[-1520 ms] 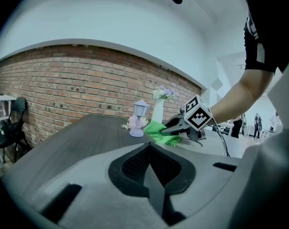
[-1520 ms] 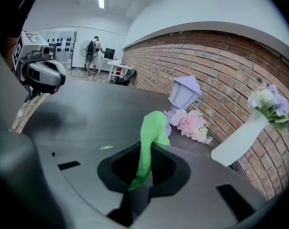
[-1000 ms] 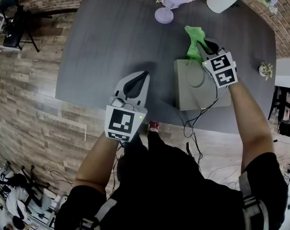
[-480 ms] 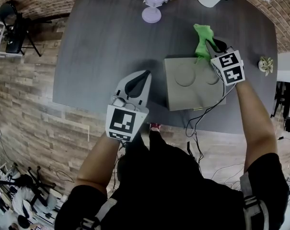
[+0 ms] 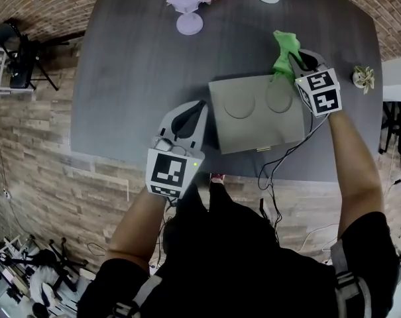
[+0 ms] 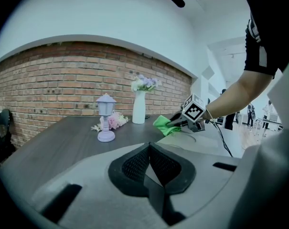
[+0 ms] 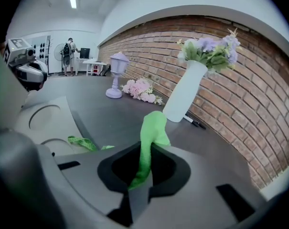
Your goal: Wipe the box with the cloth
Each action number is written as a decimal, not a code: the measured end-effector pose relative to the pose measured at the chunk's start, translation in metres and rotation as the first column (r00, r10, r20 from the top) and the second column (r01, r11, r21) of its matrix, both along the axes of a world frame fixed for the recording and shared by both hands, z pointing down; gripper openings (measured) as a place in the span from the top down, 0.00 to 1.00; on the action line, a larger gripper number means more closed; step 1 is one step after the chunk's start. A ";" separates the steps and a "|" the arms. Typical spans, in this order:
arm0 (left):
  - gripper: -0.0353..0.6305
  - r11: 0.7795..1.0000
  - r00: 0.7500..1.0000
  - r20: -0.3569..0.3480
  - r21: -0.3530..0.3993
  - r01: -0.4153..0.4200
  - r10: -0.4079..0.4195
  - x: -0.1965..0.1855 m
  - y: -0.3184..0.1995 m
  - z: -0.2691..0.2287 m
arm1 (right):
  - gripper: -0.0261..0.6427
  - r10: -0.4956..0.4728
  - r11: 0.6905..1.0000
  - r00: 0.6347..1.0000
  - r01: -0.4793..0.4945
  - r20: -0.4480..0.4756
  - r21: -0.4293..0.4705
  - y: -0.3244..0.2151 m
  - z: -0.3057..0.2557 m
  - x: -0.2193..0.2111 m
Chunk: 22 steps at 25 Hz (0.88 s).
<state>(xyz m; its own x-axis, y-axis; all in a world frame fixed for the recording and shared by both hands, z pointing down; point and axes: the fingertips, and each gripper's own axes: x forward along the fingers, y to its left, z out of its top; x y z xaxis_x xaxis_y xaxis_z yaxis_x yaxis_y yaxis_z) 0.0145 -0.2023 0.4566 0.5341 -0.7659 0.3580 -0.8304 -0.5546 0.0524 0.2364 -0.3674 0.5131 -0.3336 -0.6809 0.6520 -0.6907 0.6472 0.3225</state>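
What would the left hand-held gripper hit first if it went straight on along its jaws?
Probably the box, at its near left corner: the left hand-held gripper, jaws together, aims just beside that corner. If it misses, bare table comes next. Depth is unclear, so this is a judgement.

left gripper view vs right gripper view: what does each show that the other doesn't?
Only the left gripper view: the left hand-held gripper close up, jaws together on nothing, and the person's forearm behind the right hand-held gripper.

Only the right gripper view: a close look at the green cloth running up between the right one's jaws, and a pen beside the white vase.

Both: the cloth, the grey box, the lilac lamp, the vase and the brick wall.
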 end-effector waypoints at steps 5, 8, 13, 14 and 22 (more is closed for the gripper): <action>0.93 1.000 1.000 0.012 0.000 -0.012 0.012 0.011 0.004 -0.002 | 0.91 0.032 0.999 0.999 -0.032 -0.012 0.012 -0.002 0.002 0.023; 0.93 1.000 1.000 0.021 -0.002 -0.013 0.013 0.012 0.008 -0.002 | 0.90 0.061 0.998 0.998 -0.061 -0.027 0.007 -0.004 0.007 0.039; 0.93 1.000 0.999 0.040 -0.006 -0.008 0.008 0.010 0.012 -0.003 | 0.91 0.096 0.995 0.995 -0.097 -0.034 -0.011 0.000 0.018 0.057; 0.93 1.000 0.999 0.042 -0.005 -0.006 0.006 0.010 0.013 -0.003 | 0.91 0.099 0.995 0.995 -0.099 -0.024 -0.013 0.002 0.018 0.057; 0.93 0.999 0.998 0.049 0.019 -0.040 0.039 0.026 0.012 -0.014 | 0.91 0.068 0.998 0.997 -0.068 0.021 -0.007 0.024 0.006 0.046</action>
